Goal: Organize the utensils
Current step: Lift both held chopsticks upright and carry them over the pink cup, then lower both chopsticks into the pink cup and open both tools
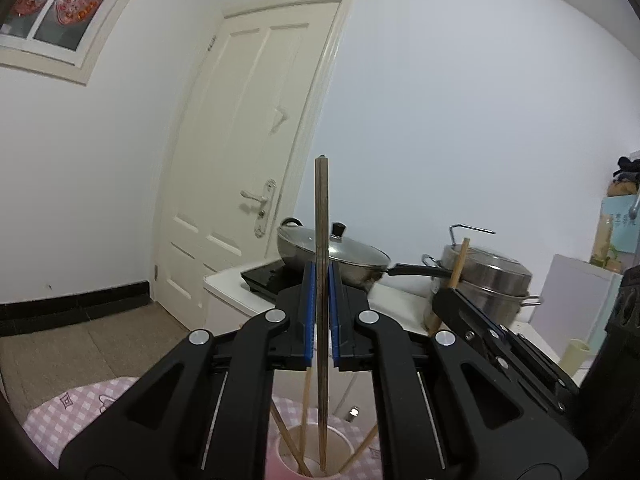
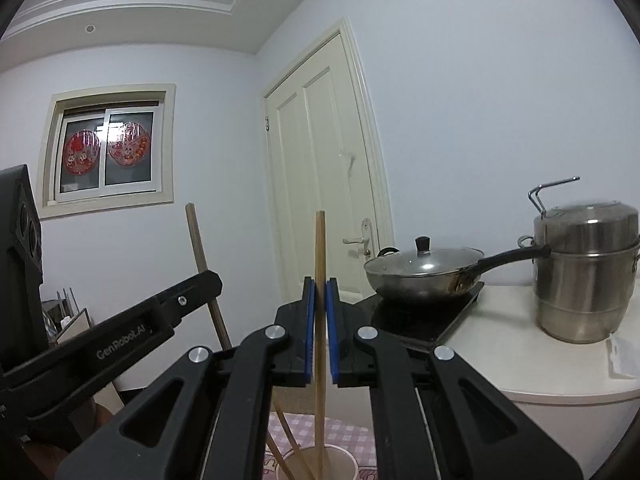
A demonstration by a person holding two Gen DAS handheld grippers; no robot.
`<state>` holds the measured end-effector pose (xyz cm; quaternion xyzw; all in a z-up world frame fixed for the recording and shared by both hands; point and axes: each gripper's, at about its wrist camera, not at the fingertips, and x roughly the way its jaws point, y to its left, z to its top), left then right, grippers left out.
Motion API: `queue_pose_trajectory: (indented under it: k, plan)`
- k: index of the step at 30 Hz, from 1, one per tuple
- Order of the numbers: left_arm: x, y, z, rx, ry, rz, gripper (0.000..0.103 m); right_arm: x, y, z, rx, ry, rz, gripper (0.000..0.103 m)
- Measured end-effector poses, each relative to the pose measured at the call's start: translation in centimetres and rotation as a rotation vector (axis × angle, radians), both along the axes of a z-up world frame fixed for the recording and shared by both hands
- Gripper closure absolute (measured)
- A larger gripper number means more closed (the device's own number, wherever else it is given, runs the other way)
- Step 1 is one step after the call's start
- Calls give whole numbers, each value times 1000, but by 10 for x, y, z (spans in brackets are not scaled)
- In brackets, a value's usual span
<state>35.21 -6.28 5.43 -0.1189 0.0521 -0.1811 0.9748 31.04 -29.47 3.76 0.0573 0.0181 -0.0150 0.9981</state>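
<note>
Left gripper [image 1: 322,280]: black frame, blue-padded fingers [image 1: 307,312] nearly closed, clamped on a dark wooden chopstick [image 1: 321,216] held upright; its lower end reached down into the cup [image 1: 344,446] below.

Right gripper [image 2: 320,292]: same build, blue-padded fingers [image 2: 307,320] drawn close together on a pale bamboo chopstick [image 2: 320,248], also upright, lower end inside the cup's mouth.

Cup: pale, round, open-topped, standing on the table directly beneath both grippers. Held several further loose chopsticks [image 1: 306,412], leaning at angles against its rim.

Tablecloth [image 1: 72,408]: pink-and-white check, covering the table under the cup.

Background items, well apart from the cup: lidded wok [image 2: 424,272] with long black handle, sitting on a black induction cooker [image 2: 424,324]; stainless steel steamer pot [image 2: 584,276] just beside the wok's handle, both on a white cabinet top [image 2: 532,364]. Cream panelled door [image 2: 324,168] behind. Window [image 2: 108,152] with red paper decorations on the adjoining wall.
</note>
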Motion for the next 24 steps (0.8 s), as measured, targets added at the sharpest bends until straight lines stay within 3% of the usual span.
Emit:
queue_pose_trajectory:
  k: [9,24]
  plan:
    - [15,-18,-33,80,-8,62,96,12,-5,-21,12,20,-20,99]
    - [24,-14,-75,116,96,-3,96,8,-4,-63,16,86,-39,99]
